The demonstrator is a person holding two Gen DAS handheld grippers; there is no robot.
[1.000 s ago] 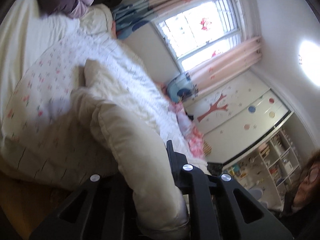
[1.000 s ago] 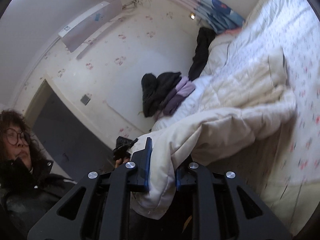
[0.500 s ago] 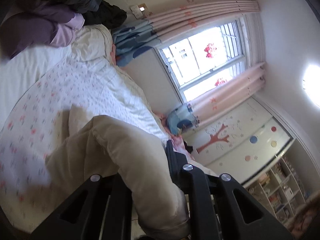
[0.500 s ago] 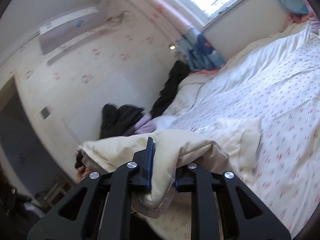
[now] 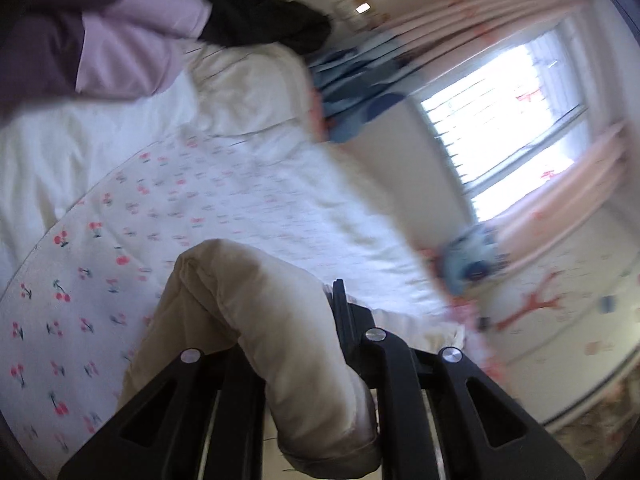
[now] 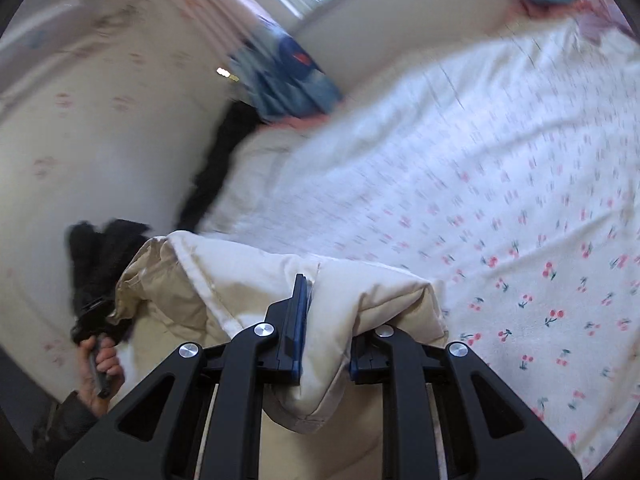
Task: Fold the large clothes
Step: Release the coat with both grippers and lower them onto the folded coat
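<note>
A cream padded coat [image 5: 256, 320] is held up over the bed by both grippers. My left gripper [image 5: 292, 344] is shut on a thick fold of the coat, which bulges out between its black fingers. My right gripper [image 6: 324, 340] is shut on another edge of the coat [image 6: 372, 292], whose rest stretches left toward the other hand [image 6: 100, 364]. The coat hangs just above the white cherry-print bedsheet [image 5: 80, 280], which also shows in the right wrist view [image 6: 520, 220].
Purple and black clothes [image 5: 100, 40] are piled at the head of the bed by a cream pillow [image 5: 248, 92]. Black garments [image 6: 208, 168] hang by the wall. A bright window [image 5: 500, 128] with pink curtains lies beyond the bed.
Both grippers have carried the coat forward and lower over the bed. The coat now lies bunched close to the sheet, and the views have swung toward the window.
</note>
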